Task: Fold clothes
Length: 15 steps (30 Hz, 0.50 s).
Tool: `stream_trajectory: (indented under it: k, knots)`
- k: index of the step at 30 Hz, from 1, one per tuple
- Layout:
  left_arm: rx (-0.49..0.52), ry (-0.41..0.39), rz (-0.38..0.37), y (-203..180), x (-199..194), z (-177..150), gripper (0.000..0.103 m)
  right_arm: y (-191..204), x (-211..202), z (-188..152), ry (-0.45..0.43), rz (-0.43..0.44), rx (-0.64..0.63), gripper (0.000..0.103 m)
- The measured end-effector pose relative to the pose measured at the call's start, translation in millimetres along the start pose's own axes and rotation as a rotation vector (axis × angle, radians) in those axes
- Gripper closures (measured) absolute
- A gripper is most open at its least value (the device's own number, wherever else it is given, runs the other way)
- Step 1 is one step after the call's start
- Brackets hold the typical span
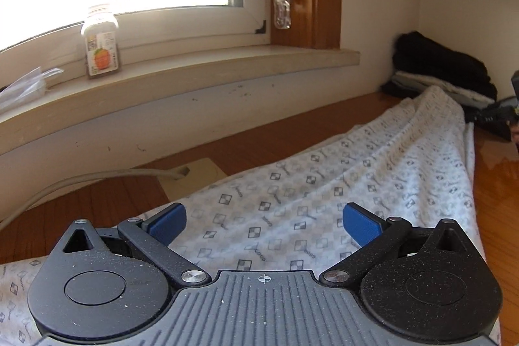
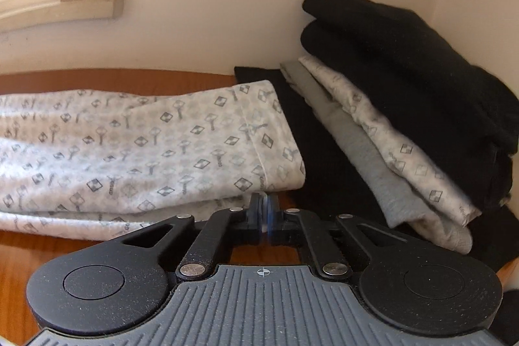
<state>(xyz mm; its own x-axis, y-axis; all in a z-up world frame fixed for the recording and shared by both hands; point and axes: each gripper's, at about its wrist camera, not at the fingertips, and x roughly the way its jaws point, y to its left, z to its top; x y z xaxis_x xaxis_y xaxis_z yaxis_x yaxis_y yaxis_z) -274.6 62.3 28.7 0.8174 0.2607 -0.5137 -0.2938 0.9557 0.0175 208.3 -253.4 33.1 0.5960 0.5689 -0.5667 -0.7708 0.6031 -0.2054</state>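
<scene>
Left tool (image 1: 264, 221): jaws wide apart over the patterned white garment (image 1: 373, 177), gripping nothing. Right tool (image 2: 266, 209): pads pressed together at the garment's hem on the wooden counter (image 2: 19, 252). Beyond: folded stack (image 2: 405, 106); windowsill bottle (image 1: 101, 42), orange-fruit label, print unreadable.

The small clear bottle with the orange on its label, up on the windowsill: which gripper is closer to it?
Left. The left gripper hovers open over the white patterned garment, below the bottle. The right gripper is shut by the folded clothes pile, farther off.
</scene>
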Motion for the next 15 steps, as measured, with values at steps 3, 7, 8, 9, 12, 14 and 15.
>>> stream_trajectory:
  k: [3, 7, 8, 9, 12, 14, 15]
  knots:
    - [0.031, 0.021, 0.03, -5.3, 5.0, 0.9, 0.0, -12.4, 1.2, 3.6, 0.013, 0.059, 0.066, 0.097]
    - [0.011, 0.033, 0.042, -1.7, 9.2, 1.2, 0.0, -43.4, -9.9, -0.1, -0.061, 0.118, 0.29, 0.086]
    - [-0.005, 0.037, 0.054, 1.0, 10.1, 1.1, 0.0, -50.3, -7.5, -1.9, -0.062, 0.163, 0.347, 0.085]
    - [-0.021, 0.043, 0.063, 3.6, 11.1, 0.8, 0.0, -53.9, -4.2, -3.6, -0.057, 0.175, 0.388, 0.082]
    - [-0.064, 0.065, 0.045, 11.1, 14.3, 0.3, 0.0, -60.4, 5.9, -6.3, -0.04, 0.21, 0.497, 0.067]
    - [-0.074, 0.085, 0.038, 12.0, 16.7, -0.5, 0.0, -62.7, 12.6, -6.8, -0.033, 0.23, 0.566, 0.061]
    - [-0.068, 0.087, 0.04, 11.1, 16.6, -0.9, 0.0, -63.0, 16.2, -6.1, -0.027, 0.23, 0.592, 0.06]
